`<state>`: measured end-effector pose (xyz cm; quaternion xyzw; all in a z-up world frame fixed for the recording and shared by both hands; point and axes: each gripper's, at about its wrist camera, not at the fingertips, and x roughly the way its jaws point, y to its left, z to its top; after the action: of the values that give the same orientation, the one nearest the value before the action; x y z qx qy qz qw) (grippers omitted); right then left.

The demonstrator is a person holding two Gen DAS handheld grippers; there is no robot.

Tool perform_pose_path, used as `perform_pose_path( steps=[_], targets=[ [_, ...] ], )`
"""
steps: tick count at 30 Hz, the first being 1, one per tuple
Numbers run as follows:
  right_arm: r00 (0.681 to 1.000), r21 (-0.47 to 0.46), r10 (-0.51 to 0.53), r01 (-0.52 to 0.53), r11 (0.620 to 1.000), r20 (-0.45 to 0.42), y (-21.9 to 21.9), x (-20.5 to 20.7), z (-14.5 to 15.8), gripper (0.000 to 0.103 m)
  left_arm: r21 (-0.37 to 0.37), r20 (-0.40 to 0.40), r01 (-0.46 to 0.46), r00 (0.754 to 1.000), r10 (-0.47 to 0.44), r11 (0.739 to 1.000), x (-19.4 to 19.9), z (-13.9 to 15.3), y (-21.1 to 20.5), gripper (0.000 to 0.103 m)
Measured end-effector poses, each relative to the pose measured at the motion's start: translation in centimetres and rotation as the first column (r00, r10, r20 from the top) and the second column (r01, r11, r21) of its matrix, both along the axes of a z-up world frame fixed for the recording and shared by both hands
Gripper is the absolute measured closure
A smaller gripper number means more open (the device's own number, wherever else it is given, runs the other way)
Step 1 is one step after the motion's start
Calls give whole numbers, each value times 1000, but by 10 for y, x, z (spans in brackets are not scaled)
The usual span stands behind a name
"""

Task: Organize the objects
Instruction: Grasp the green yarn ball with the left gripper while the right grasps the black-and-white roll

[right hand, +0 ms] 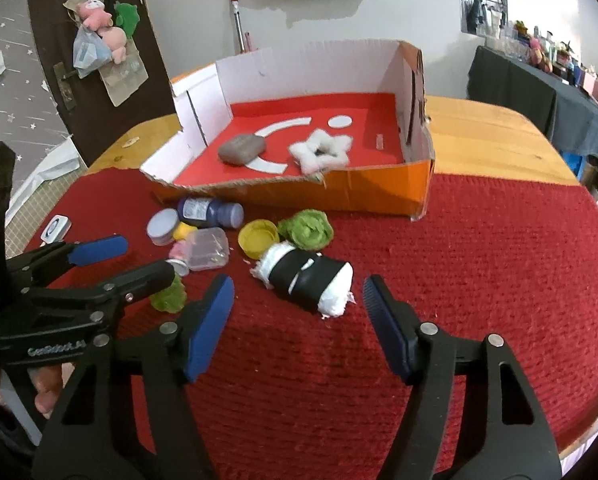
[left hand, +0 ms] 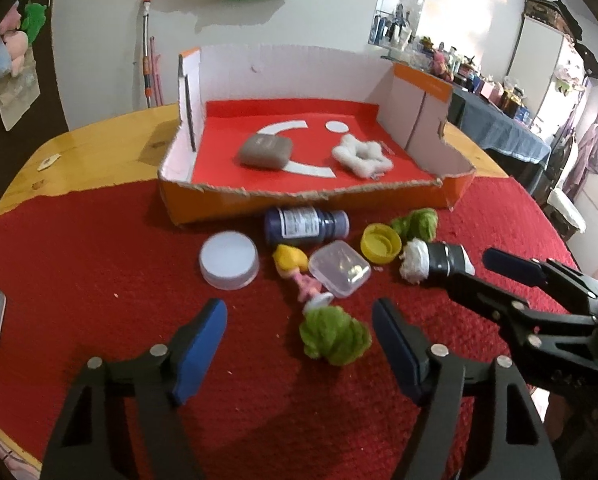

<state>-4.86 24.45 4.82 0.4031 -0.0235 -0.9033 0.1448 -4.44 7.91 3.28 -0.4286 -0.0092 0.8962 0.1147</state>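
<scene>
On the red woven mat [left hand: 99, 264], left gripper [left hand: 299, 330] fingers spread around fuzzy green pom-pom [left hand: 333, 336]; right gripper [right hand: 299, 306] fingers spread around black-and-white wrapped roll [right hand: 311, 280], not pinching.

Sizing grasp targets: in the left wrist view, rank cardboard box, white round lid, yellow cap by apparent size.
1. cardboard box, largest by far, though farthest.
2. white round lid.
3. yellow cap, smallest; at similar depth to the lid, so that order holds.

A wooden table [left hand: 99, 140] carries a red cloth [left hand: 99, 264] and an orange cardboard box [left hand: 307, 204].
</scene>
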Motion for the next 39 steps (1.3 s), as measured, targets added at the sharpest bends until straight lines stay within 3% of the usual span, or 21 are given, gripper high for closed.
perform_pose_path(
  steps=[16,23,31,39],
  targets=[
    [999,-4,16,-16,1000,42,-3,-17,-18,40,19,27,12,1000,-12,1000,3,-14,4,37],
    [999,0,26,-26,1000,38,-8,-23,-20,40,5,20,50,999,-50,999,4,-14,15,51],
    [999,33,30,-31,999,27,-11,-22,-21,47,17,25,64,998,-64,998,4,-13,14,66],
    [999,16,30,-30,999,15,-10,-17,-16,47,32,29,74,997,-75,997,6,-12,11,69]
  ],
)
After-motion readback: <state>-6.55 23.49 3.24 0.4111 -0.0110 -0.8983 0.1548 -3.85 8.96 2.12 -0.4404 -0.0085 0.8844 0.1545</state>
